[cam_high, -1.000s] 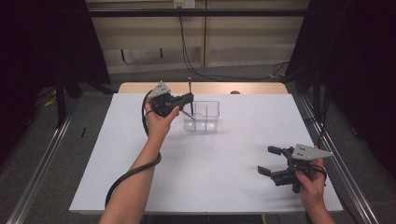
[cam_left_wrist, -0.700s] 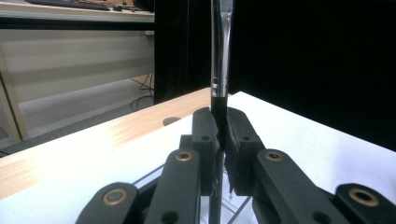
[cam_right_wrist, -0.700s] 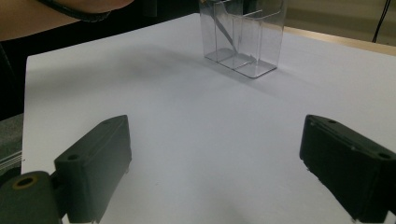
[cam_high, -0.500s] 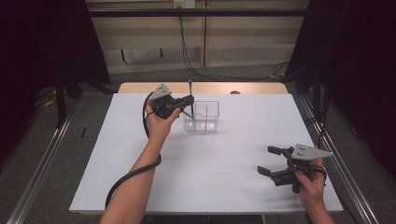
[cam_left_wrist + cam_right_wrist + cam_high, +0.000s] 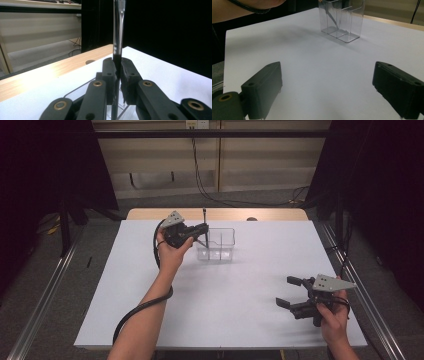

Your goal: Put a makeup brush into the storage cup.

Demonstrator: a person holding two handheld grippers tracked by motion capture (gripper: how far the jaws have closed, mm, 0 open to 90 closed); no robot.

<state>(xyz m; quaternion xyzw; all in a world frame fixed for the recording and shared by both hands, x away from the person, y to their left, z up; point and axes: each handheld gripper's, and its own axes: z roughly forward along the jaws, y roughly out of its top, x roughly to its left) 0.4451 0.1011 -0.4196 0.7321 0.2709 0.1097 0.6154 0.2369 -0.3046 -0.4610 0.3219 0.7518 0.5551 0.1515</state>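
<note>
A clear plastic box with compartments stands at the back middle of the white table. My left gripper hovers at the box's left end, shut on a thin dark pen that stands nearly upright. In the left gripper view the pen rises from between the closed pads of the gripper. The pen's lower end slants down inside a left compartment of the box. My right gripper is held near the front right of the table, open, with nothing between its jaws.
A bare wooden strip runs along the table's far edge, with a small dark round spot on it. Metal rails flank the table. The left gripper's cable hangs along the forearm.
</note>
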